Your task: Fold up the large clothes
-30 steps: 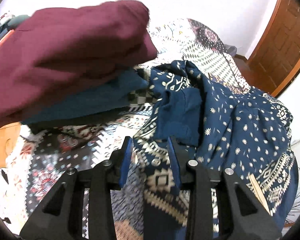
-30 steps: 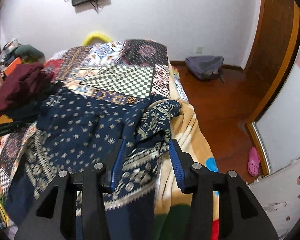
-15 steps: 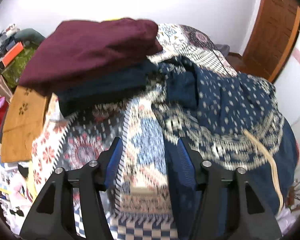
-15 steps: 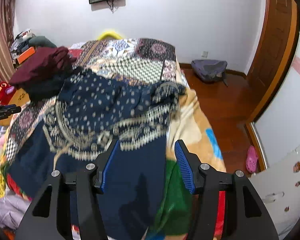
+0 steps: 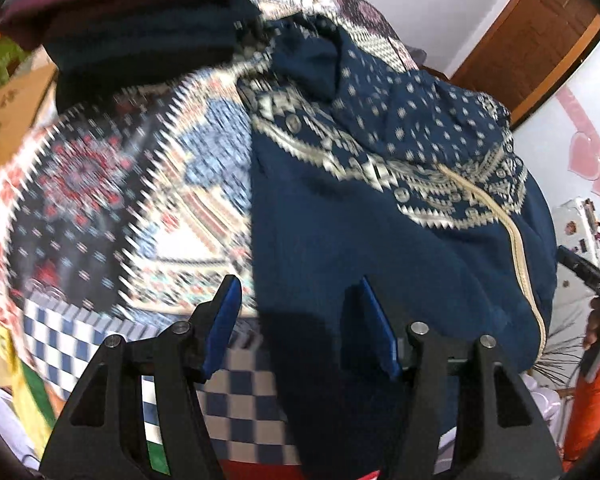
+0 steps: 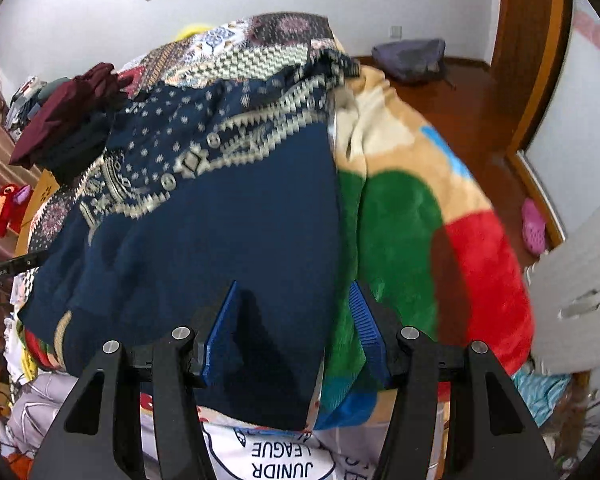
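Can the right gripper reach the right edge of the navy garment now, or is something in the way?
Probably yes. The right gripper is open, and the navy garment edge lies right between its fingers, over the fleece blanket. Nothing covers it.

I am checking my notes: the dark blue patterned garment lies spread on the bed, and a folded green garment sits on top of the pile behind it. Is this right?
Not quite. The garment on top of the pile is maroon, not green, as the right wrist view shows. The rest stands: the dark blue patterned garment lies spread on the bed, with the pile behind it.
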`<state>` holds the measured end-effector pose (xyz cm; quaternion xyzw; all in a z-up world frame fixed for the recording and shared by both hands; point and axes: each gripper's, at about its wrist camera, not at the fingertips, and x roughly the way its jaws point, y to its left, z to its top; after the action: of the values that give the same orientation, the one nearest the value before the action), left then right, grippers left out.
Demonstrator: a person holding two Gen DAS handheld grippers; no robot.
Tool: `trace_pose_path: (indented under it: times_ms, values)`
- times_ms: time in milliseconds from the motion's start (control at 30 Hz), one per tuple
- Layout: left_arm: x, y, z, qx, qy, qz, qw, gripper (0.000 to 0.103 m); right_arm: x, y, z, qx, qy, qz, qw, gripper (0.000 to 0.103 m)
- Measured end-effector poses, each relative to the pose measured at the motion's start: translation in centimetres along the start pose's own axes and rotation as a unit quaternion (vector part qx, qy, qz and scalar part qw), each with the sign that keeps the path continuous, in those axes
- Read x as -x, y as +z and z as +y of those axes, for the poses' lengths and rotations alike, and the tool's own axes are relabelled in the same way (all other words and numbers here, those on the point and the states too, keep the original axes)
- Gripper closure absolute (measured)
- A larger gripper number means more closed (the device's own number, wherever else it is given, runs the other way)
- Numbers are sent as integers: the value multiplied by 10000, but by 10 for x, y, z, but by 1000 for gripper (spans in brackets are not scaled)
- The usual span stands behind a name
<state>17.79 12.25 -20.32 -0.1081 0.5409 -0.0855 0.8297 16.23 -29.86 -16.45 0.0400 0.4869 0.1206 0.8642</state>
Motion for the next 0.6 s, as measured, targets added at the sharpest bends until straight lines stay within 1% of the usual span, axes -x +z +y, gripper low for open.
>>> trace_pose_path:
  times_ms: [100,167,267,300,367,400,433,500,533,600]
  values:
    - [-13,-5,-2,141,-166,214,9995,42,-8,-6,-5,-202,78,74,9997,50]
    - [-14,-8,-1,333,-192,102,9992,40,-9,-9,-9,-357,180,53,9992,50]
    - [-12,-10,-1,582,-252,14,9980,39,-9,-7,-10,-375,253,12,9990,51]
    - [-12,-11,-2,591,-265,3,9979,39,-8,-5,-10,-361,253,-29,9990,51]
    - [-10,-12,-6,530,-290,-19,9982,39,-4,-3,-7,-273,274,-121,9992,58]
    - [-10,-12,-7,507,-290,-28,9983,40,-3,-2,-5,-231,295,-137,9992,58]
    - [-9,-12,-9,473,-310,-36,9984,43,-3,-1,-4,-192,323,-156,9992,59]
    - [-7,-12,-12,375,-357,-47,9986,62,-2,-1,1,-119,320,-205,9992,65]
    - [-6,-11,-16,284,-364,-71,9989,68,-4,-2,3,-74,321,-195,9993,70]
    - [-2,-10,-19,157,-392,-126,9990,92,-10,-3,4,-32,376,-104,9992,77]
